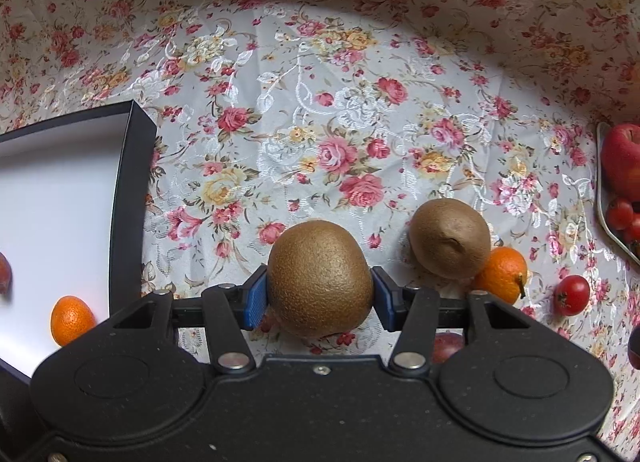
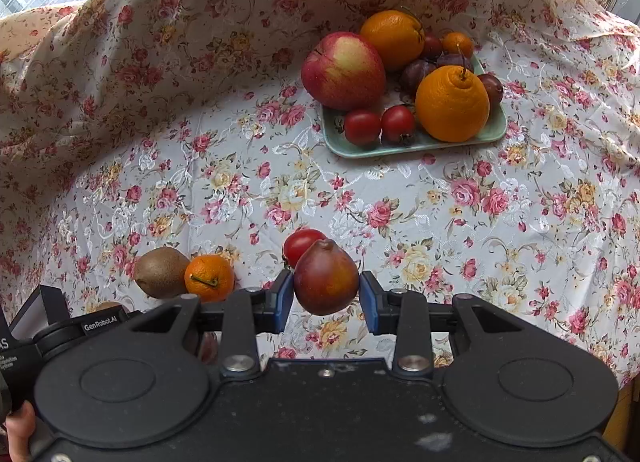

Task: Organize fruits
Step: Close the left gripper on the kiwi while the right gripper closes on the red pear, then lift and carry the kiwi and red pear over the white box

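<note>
My left gripper (image 1: 319,294) is shut on a brown kiwi (image 1: 319,280), held just above the flowered cloth. A second kiwi (image 1: 450,238) lies to its right, touching a small mandarin (image 1: 504,274), with a cherry tomato (image 1: 571,295) further right. My right gripper (image 2: 325,296) is shut on a dark red pear (image 2: 326,278); a cherry tomato (image 2: 302,244) lies just behind it. The second kiwi (image 2: 160,272) and mandarin (image 2: 209,277) lie to its left. A green tray (image 2: 400,146) at the back holds an apple (image 2: 344,70), oranges, plums and tomatoes.
A black-rimmed white box (image 1: 128,198) at the left holds a mandarin (image 1: 72,320) and a dark fruit at the view's edge. The green tray's edge with a red apple (image 1: 622,158) shows at the far right. Flowered cloth rises as a backdrop behind the table.
</note>
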Demonstrator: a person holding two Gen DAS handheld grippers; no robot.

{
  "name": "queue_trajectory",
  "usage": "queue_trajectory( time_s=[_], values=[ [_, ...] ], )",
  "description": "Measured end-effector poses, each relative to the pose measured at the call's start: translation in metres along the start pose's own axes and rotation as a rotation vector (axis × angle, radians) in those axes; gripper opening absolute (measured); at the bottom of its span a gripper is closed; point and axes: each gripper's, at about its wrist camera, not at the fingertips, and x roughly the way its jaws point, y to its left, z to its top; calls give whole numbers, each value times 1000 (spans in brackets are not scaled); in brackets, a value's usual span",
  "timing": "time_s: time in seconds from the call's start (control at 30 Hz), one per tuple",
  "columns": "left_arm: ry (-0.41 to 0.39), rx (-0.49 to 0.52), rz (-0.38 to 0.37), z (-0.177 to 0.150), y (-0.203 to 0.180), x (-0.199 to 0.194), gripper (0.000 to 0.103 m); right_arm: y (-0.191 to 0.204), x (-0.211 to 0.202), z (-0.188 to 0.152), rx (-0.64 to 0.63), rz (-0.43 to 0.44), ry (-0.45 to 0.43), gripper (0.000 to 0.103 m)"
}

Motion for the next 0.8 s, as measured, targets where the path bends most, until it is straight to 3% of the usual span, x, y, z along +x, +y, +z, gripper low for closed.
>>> queue_trajectory(
  time_s=[0.17, 0.4, 0.63, 0.8],
  values=[
    [-67, 33, -10, -3, -7, -26, 58, -5, -10, 1, 11, 25, -10, 37],
    [-163, -3, -19, 0, 12, -67, 58, -1, -18, -7, -14, 33, -23, 37],
    [-239, -59, 72, 3, 43, -93, 58, 10, -21, -26, -53, 39, -14, 37],
    [-244, -100, 97, 8, 70, -99, 58, 24, -22, -38, -71, 46, -5, 37]
  ],
)
